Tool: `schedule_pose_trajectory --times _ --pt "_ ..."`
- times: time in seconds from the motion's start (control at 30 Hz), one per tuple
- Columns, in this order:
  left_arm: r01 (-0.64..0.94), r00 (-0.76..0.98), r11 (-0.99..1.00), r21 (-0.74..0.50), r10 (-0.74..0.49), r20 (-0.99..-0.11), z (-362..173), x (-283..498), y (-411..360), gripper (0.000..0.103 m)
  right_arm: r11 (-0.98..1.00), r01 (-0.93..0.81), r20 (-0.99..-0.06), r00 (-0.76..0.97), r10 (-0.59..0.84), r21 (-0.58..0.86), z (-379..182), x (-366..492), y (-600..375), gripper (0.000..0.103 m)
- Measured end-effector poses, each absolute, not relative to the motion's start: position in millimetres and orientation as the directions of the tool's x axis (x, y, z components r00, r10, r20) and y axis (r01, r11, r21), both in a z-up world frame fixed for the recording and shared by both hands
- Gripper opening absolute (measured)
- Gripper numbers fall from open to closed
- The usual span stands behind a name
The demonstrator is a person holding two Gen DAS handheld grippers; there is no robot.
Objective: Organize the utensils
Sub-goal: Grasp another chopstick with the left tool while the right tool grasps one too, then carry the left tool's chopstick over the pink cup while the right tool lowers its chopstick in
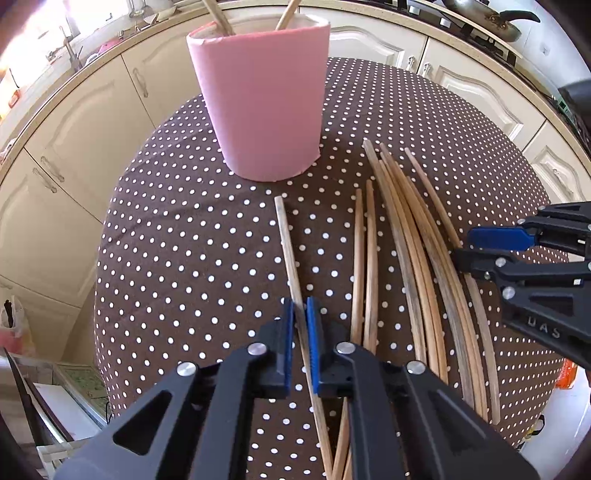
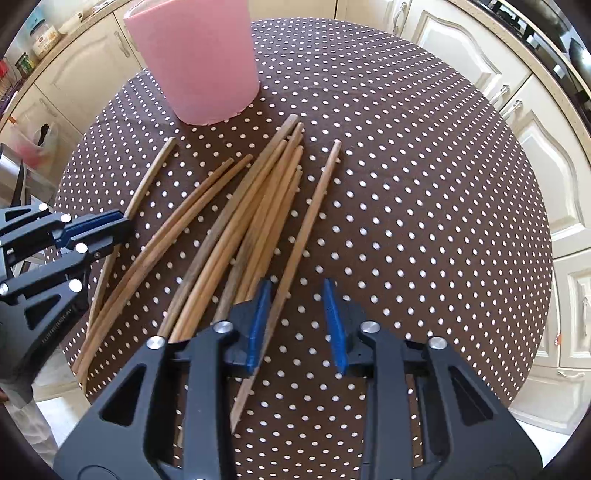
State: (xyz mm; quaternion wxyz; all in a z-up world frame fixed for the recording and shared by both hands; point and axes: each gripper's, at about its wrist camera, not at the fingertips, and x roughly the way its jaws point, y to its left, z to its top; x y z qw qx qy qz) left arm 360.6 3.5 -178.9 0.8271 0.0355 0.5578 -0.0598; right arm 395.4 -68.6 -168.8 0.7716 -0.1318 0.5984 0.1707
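A brown tablecloth with white dots covers the round table — it fills most of both views. Behind it runs a row of cream cabinets with raised door panels and metal handles, under a pale countertop. A tap stands on that counter at the far left, in bright light. At the upper right of the left view a frying pan with a black handle sits on the counter. In the right view, jars stand on the counter at upper left — their labels are too small to read. More cream cabinets line the right side.
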Motion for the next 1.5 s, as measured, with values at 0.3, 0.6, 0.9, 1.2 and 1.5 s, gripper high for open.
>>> schedule_pose_trajectory --times 0.3,0.6,0.9,1.2,1.5 --pt "0.114 0.457 0.992 -0.049 -0.096 -0.884 -179 344 29 0.005 0.916 -0.393 -0.934 0.289 0.211 0.085 -167 392 -80 0.006" --pt "0.051 0.696 0.996 -0.077 -0.091 -0.713 -119 319 57 0.005 0.901 -0.368 -0.784 0.477 0.396 0.231 -127 366 -120 0.006" --pt "0.089 0.866 0.971 -0.224 -0.186 -0.463 -58 302 55 0.005 0.85 -0.43 -0.587 0.618 0.523 0.304 -68 339 -136 0.006" --pt "0.104 0.97 0.949 -0.298 -0.163 -0.179 -23 309 60 0.005 0.835 -0.486 -0.408 0.728 0.551 0.26 -17 344 -126 0.006" --pt "0.104 0.984 0.943 -0.315 -0.144 -0.107 -12 362 60 0.005 0.826 -0.506 -0.311 0.766 0.563 0.25 11 376 -100 0.006"
